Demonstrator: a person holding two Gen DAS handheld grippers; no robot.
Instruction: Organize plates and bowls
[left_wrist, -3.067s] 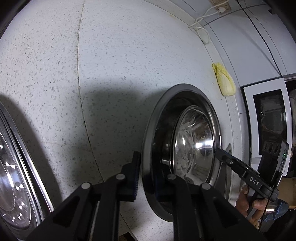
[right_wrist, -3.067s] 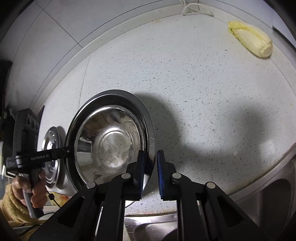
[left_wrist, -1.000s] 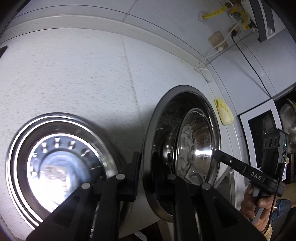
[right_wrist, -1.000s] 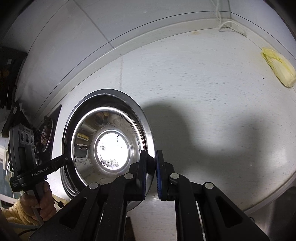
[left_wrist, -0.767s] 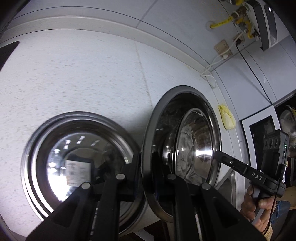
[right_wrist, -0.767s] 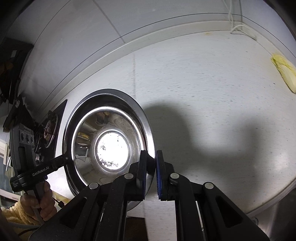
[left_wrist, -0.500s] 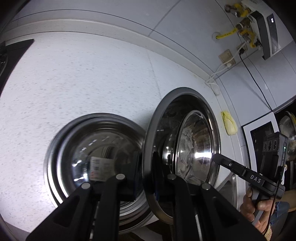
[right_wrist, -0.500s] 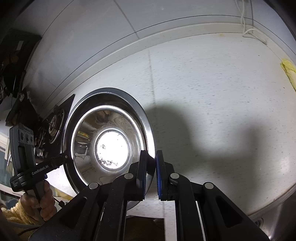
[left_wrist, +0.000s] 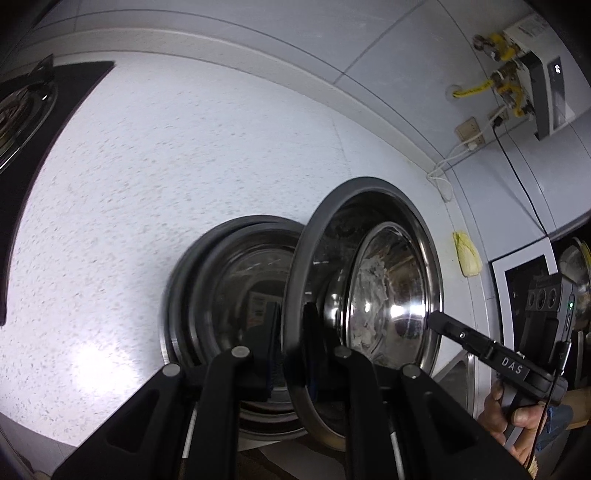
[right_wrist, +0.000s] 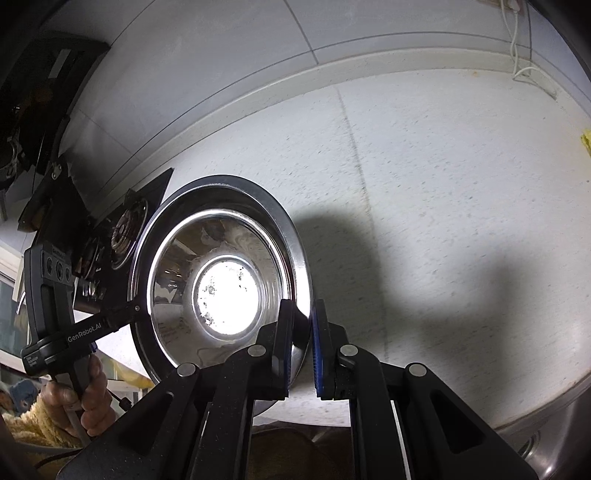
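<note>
Steel on steel is the story now: the held bowl (left_wrist: 391, 295), carried between both grippers, has travelled along the speckled counter (left_wrist: 184, 166) until a second steel bowl (left_wrist: 236, 295) sits directly behind it in the left wrist view. Three seconds ago that second bowl was only a sliver at the far left of the frame; half a second ago it lay just left of the held one — now the held bowl's rim overlaps it. I judge this to be the stacking step, with the carried bowl nearly lined up over its mate and ready to be lowered in.

The left gripper (left_wrist: 291, 347) pinches the held bowl's rim on its left side, pads pressed to either face of the flange. The right gripper (right_wrist: 300, 347) does the same on the opposite edge, its blue-lined pads clamped on the rim, and its grip looks unchanged over the last second.

Both bowls are polished stainless, round, with a broad flat rim and a small flat base; the held bowl's bottom carries whitish smears and dark flecks of residue. Beyond the held bowl, a yellow cloth-like lump (left_wrist: 467, 254) lies against the wall — what it is I cannot tell. The counter is matte, pale and finely speckled, with one straight seam.
</note>
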